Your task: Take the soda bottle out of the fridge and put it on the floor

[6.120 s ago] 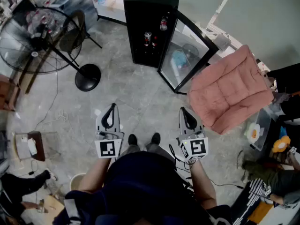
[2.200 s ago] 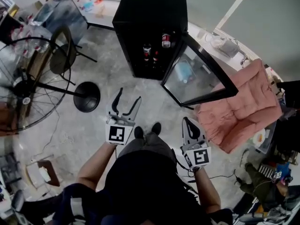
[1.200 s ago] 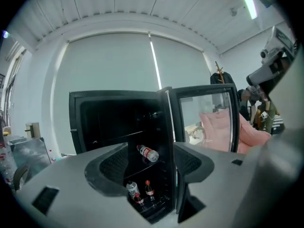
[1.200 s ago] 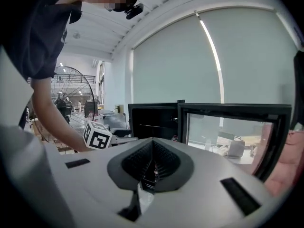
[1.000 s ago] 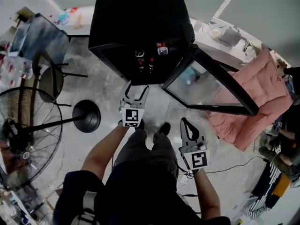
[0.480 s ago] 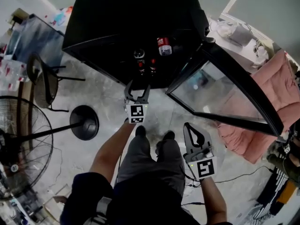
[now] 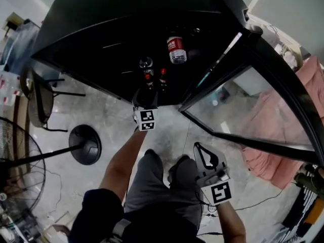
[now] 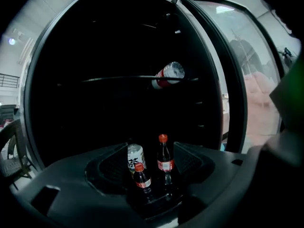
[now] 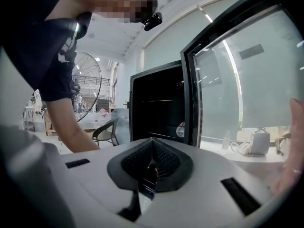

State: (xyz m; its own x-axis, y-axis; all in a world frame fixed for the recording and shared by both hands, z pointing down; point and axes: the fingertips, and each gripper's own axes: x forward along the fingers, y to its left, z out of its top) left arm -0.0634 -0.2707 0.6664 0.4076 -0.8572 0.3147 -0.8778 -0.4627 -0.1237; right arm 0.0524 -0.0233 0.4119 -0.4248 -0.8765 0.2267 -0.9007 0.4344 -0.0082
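At fridge (image 7: 126,24), left gripper (image 7: 146,96), jaws apart

Fridge door (image 7: 253,100) stands open; bottles (image 8: 164,159) cluster closely.

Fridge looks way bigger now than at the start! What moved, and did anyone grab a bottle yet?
The person walked up to the fridge. The left gripper opened its jaws and reached forward to the fridge's opening, toward the soda bottles. Nothing is grabbed yet. Same as before: the right gripper is shut and held low, the door is open, and the bottles are in place.
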